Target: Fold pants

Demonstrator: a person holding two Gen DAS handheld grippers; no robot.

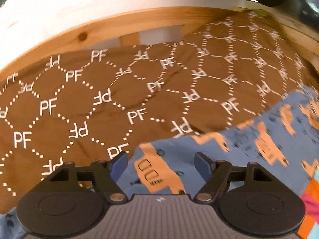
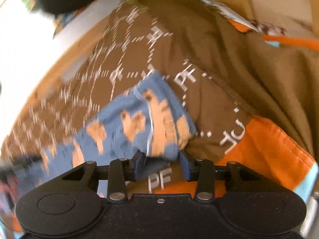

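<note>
The fingers of the left gripper stood spread wide with nothing between them, hovering over the pants, blue cloth printed with tan vehicles. The right gripper had its fingers partly apart, flanking a bunched end of the pants at twelve o'clock from it; whether they actually pinched the cloth could not be told through the blur. The pants lay on a brown bedspread patterned with white "PF" letters and dotted hexagons, running from the left gripper toward three o'clock. The cloth looked thin, light and limp, likely to sag and crease rather than hold shape, so a hem or waistband edge seemed the best place to grip. A wooden bed frame curved past at twelve o'clock, and an orange cloth lay at three o'clock of the right gripper. Motion blur smeared much of both views, and the pants' full outline was cut off, so legs and waist could not be told apart.
</note>
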